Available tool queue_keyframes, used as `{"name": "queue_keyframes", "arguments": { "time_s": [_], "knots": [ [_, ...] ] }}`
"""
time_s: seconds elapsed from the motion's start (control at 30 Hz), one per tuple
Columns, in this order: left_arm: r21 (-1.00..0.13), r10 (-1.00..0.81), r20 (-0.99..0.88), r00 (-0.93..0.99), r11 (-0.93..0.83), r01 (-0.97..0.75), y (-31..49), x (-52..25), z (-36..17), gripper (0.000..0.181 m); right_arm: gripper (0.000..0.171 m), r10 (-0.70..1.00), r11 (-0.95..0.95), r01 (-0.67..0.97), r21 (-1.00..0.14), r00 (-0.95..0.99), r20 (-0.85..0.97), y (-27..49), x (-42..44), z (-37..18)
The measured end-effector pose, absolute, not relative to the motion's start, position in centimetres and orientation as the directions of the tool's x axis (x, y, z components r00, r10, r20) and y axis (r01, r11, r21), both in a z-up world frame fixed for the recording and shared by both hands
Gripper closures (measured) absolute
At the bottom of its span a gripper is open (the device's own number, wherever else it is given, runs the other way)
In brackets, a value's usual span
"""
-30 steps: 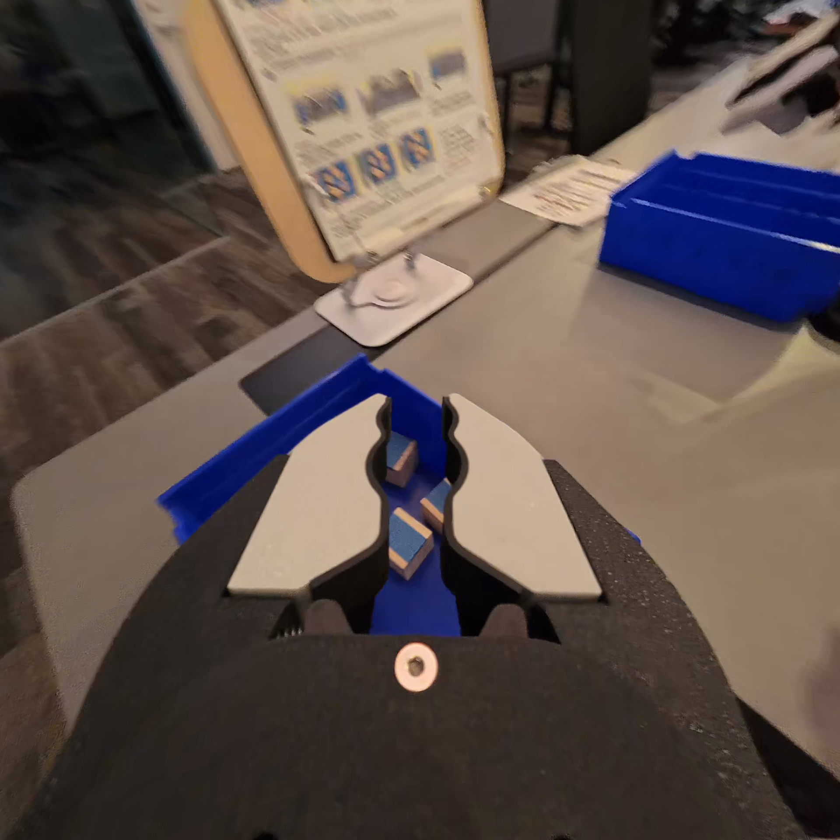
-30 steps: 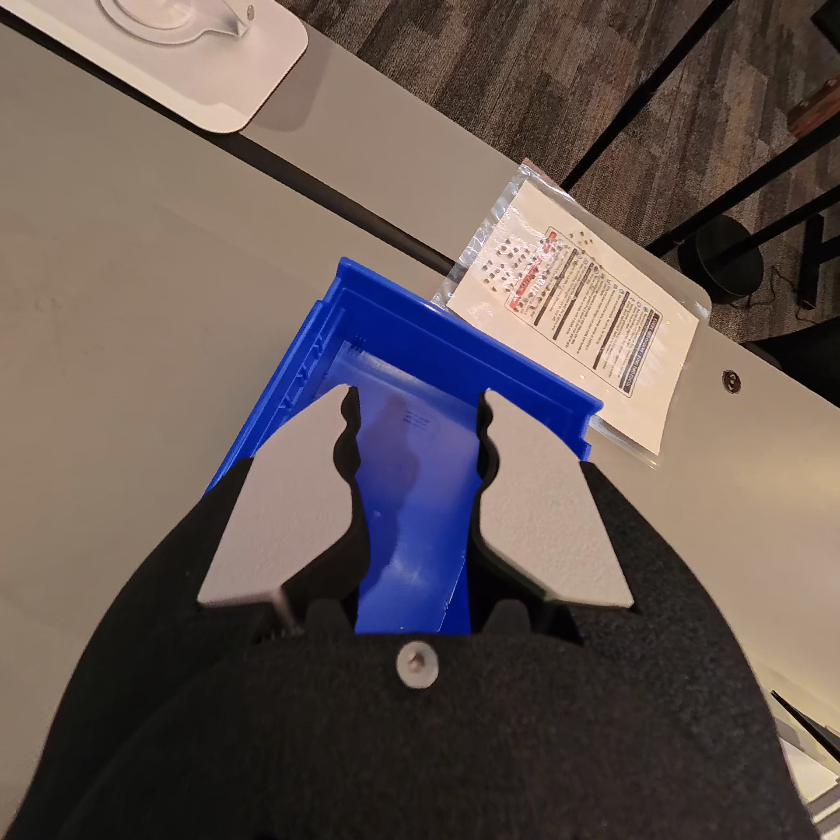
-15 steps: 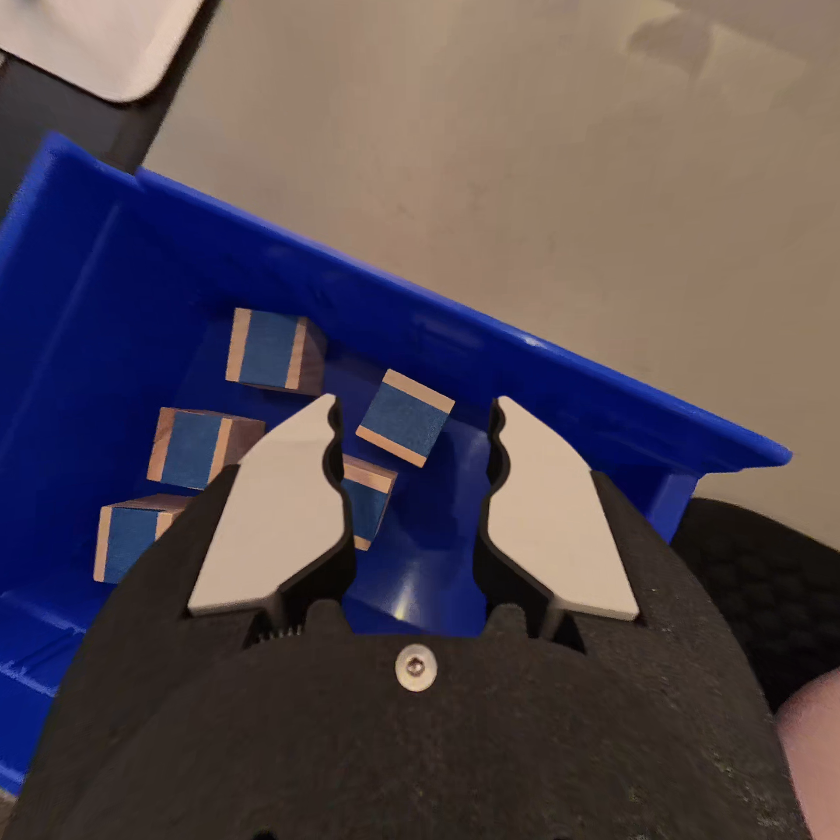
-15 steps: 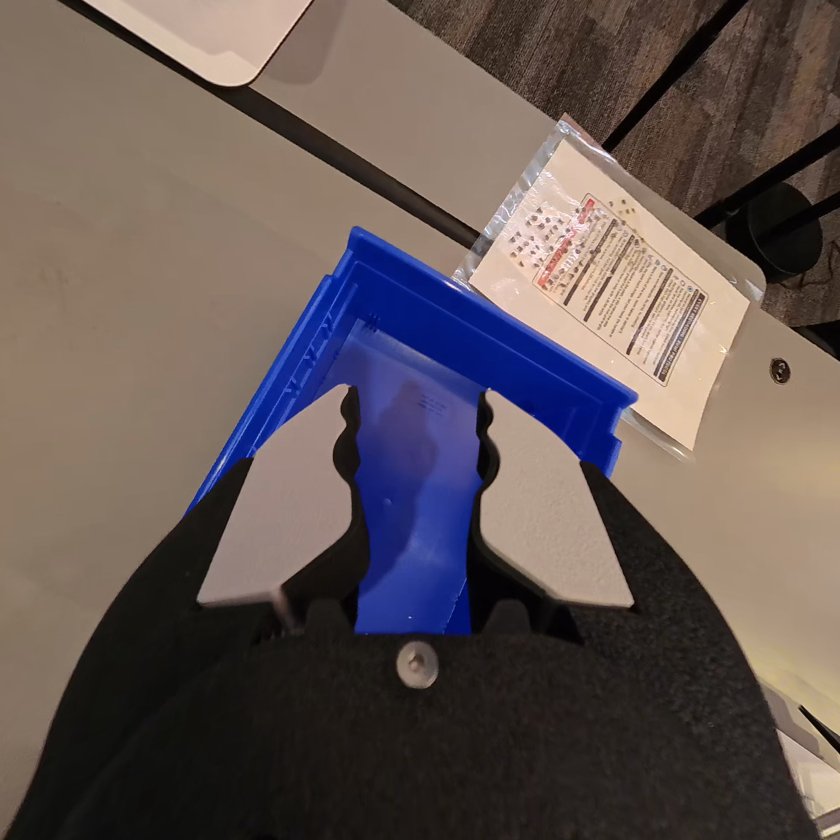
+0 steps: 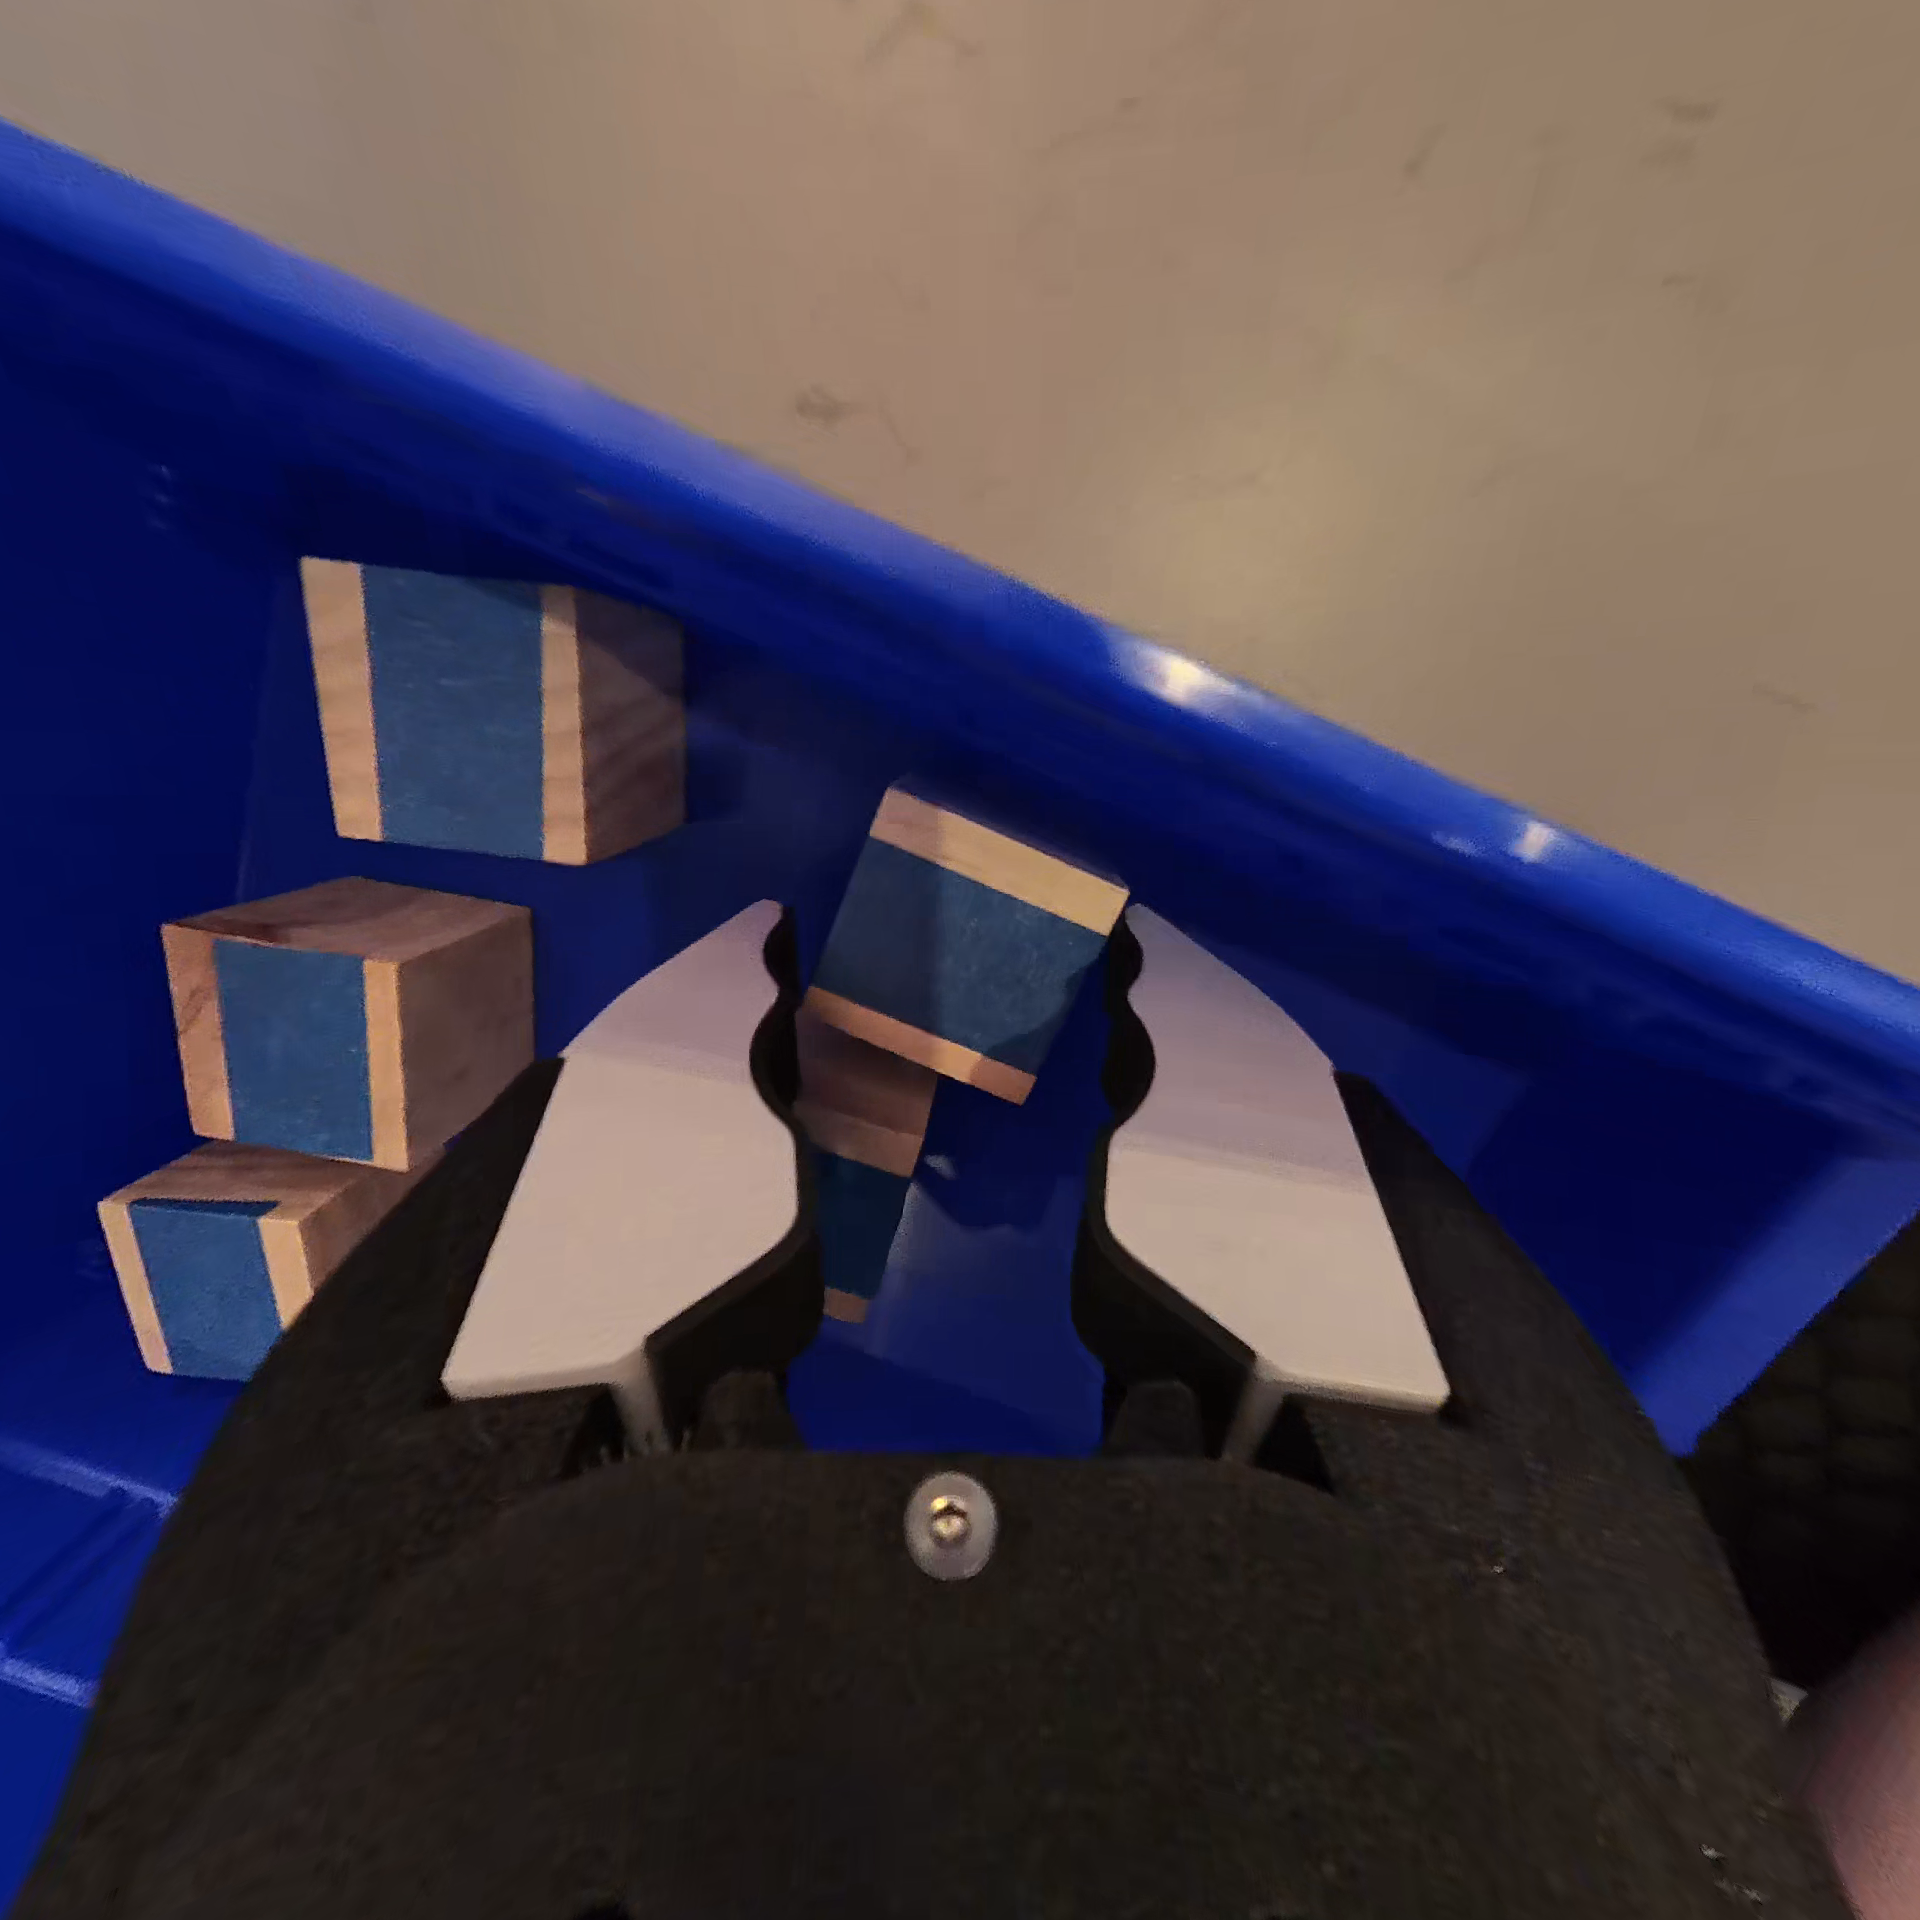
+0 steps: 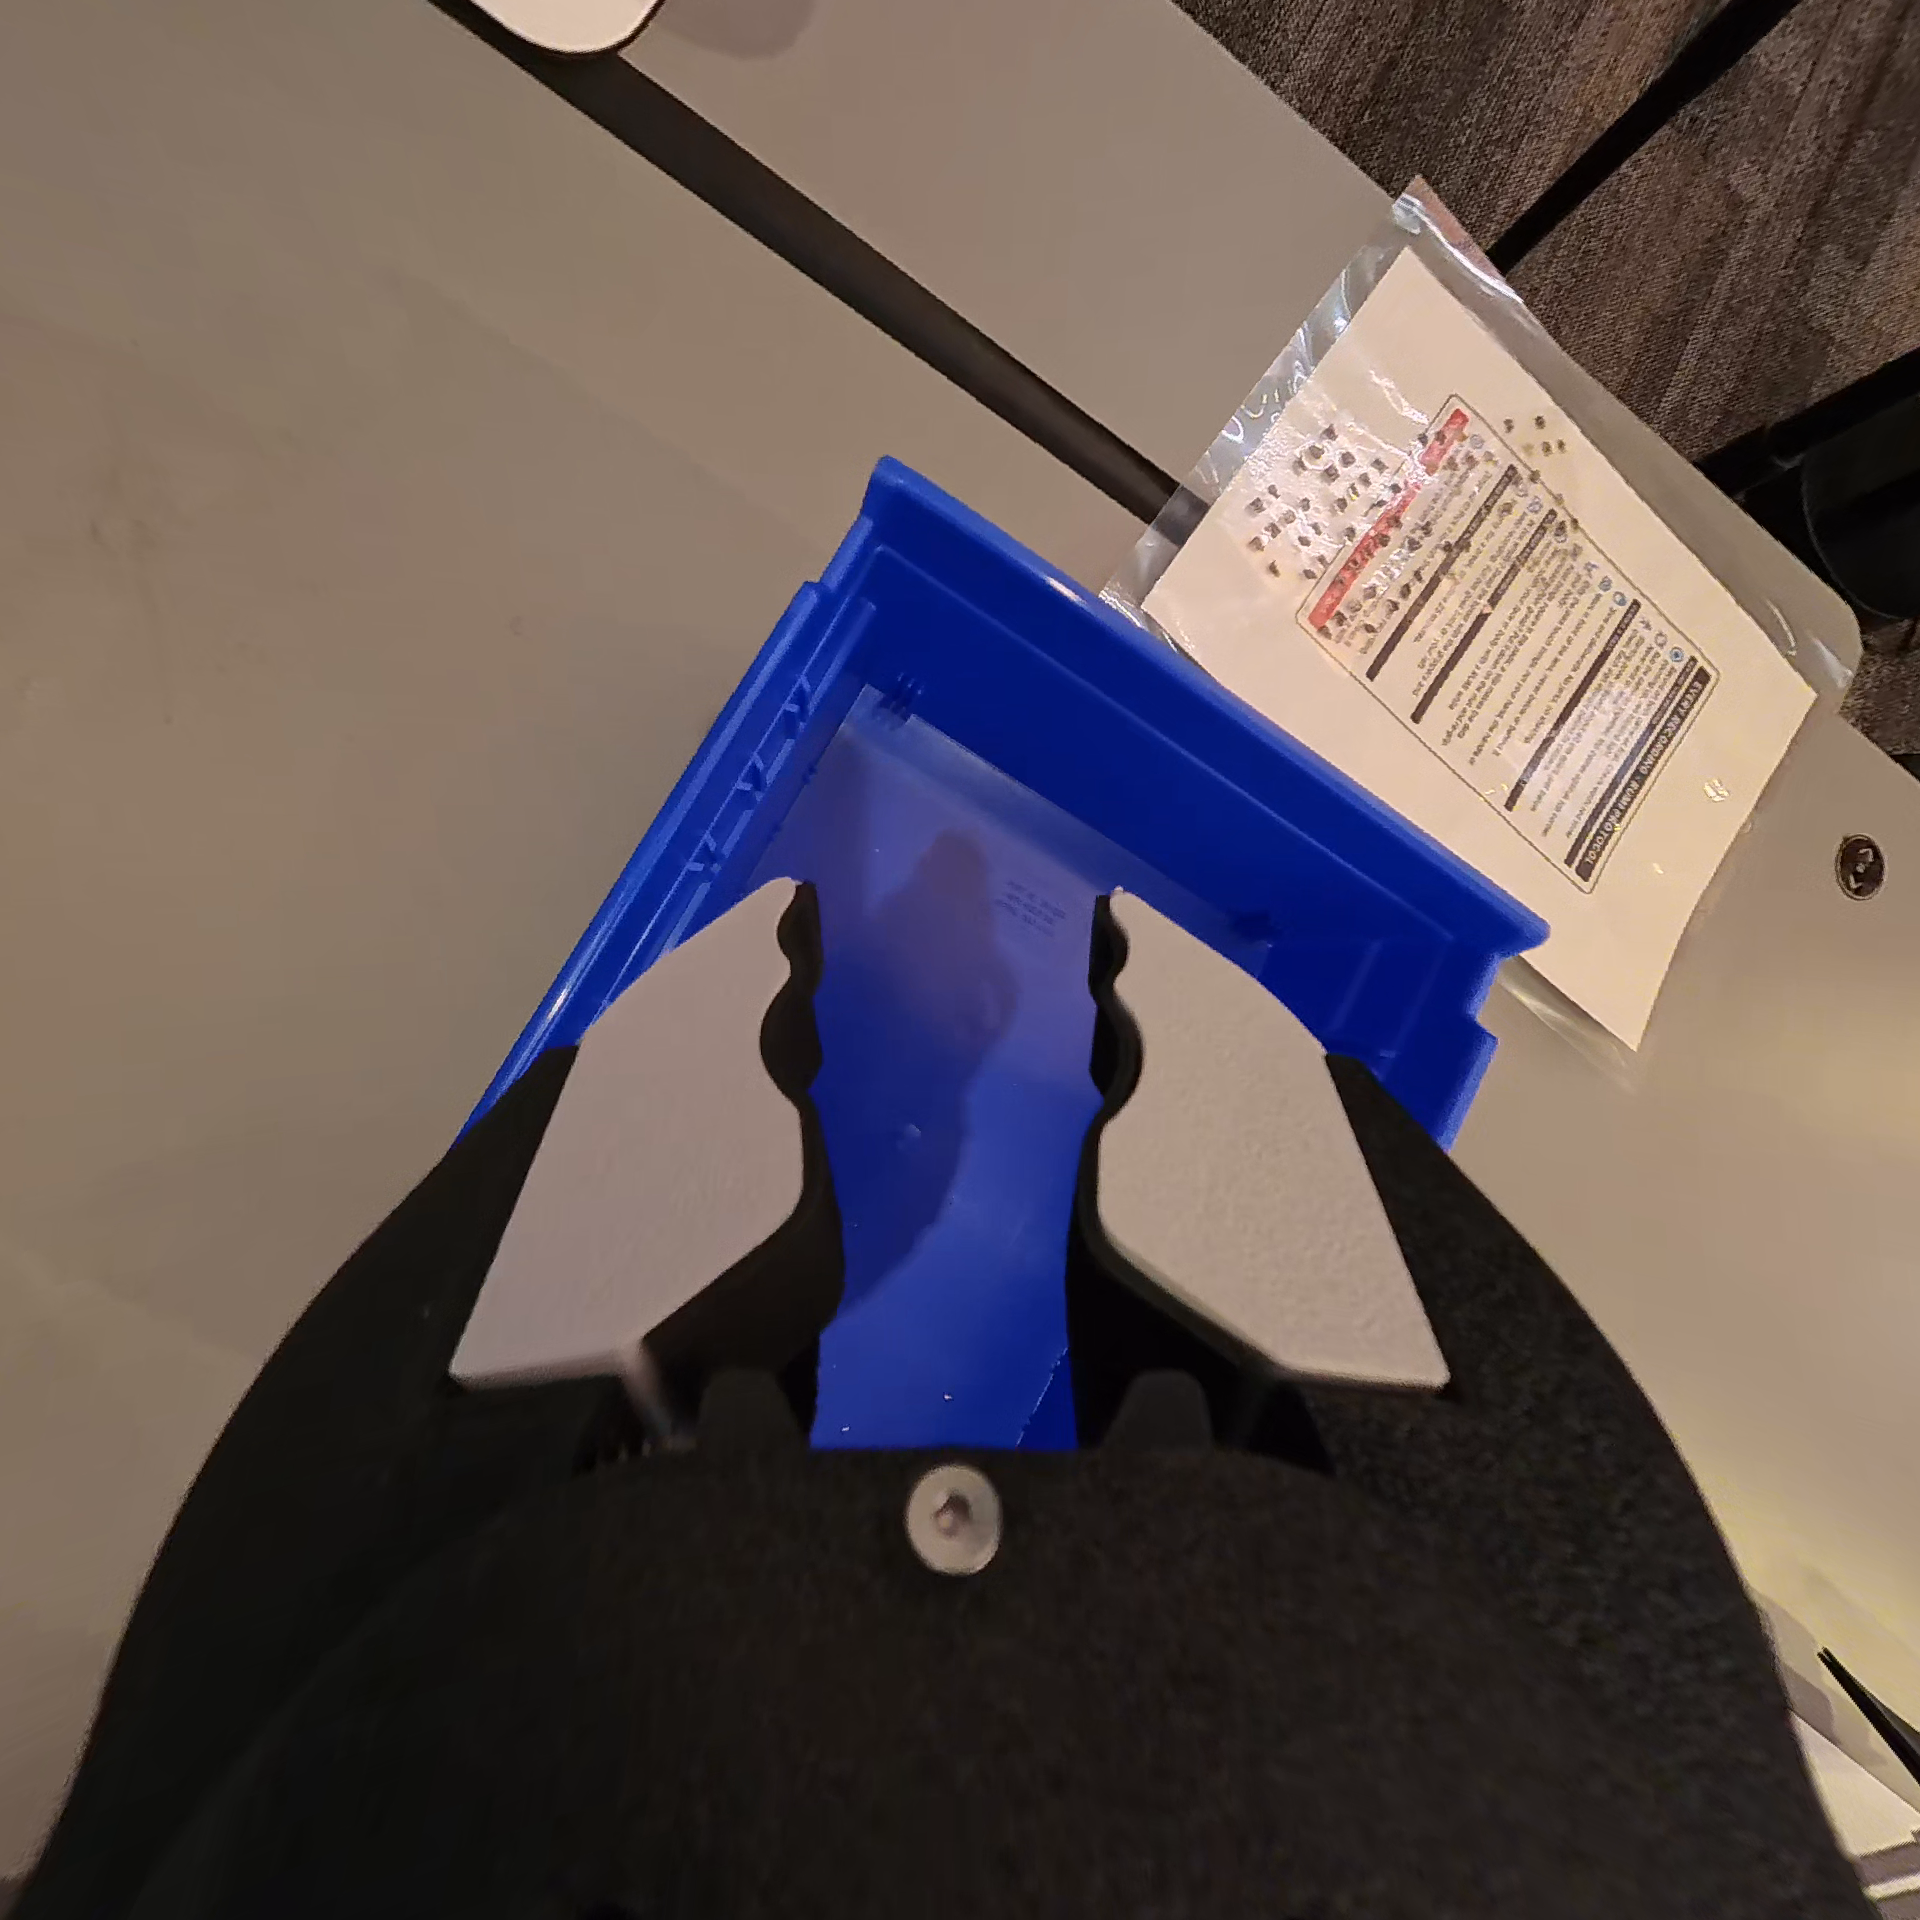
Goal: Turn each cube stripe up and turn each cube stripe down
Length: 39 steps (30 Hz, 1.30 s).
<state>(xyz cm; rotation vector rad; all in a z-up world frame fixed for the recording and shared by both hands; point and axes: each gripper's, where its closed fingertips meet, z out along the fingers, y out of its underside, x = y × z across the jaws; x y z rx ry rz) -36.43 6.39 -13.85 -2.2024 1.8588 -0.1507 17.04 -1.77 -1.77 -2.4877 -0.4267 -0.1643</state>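
Left gripper (image 5: 951,925) has dropped closer into the bin (image 5: 1351,831) than half a second ago: the cubes fill more of the left wrist view, and the tilted cube (image 5: 961,940) that lay ahead of the tips now sits between them. Jaws are apart; the right tip looks to touch the cube's corner at 3 o'clock, though blur makes contact uncertain. Judgement: this is the approach to a grasp, not yet a hold, so the flip is not begun.

Right gripper (image 6: 951,904), jaws apart and holding nothing, hovers over a second, empty bin (image 6: 1143,727); its view has shifted only slightly. A bagged sheet (image 6: 1507,644) lies on the bench (image 6: 312,520) at 2 o'clock of that bin.

Cubes: bare wood with a wide blue stripe across one face, pale margins either side.
- Tilted cube: stripe facing the camera, propped on another cube (image 5: 862,1153) below it.
- Three more at 9 to 11 o'clock: (image 5: 488,717), (image 5: 332,1023), (image 5: 223,1273), stripes facing the camera, close together near the bin's left side.
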Motion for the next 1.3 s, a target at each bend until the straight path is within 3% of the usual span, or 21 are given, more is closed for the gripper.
{"name": "queue_keyframes", "arguments": {
  "time_s": [0.43, 0.67, 1.07, 1.3],
  "knots": [
    [-0.124, -0.979, -0.177, 0.101, -0.079, -0.989, 6.6, -37.1, -14.2, 0.132, 0.122, 0.287, -0.755, 0.374, -0.538, 0.927, 0.241, -1.4, 16.2, -1.8],
    [-0.096, -0.937, -0.327, 0.122, -0.096, -0.991, 7.3, -37.8, -11.0, 0.132, 0.122, 0.300, -0.754, 0.391, -0.527, 0.920, 0.254, -1.3, 16.0, -1.9],
    [-0.229, -0.787, -0.589, 0.186, -0.059, -0.972, 6.9, -36.0, -2.3, 0.132, 0.123, 0.348, -0.711, 0.451, -0.540, 0.892, 0.287, -0.6, 13.8, -1.6],
    [-0.379, -0.779, -0.597, 0.189, 0.066, -0.923, 5.8, -31.6, 0.1, 0.132, 0.125, 0.517, -0.484, 0.509, -0.712, 0.823, 0.236, 1.0, 6.0, 1.0]
  ]
}}
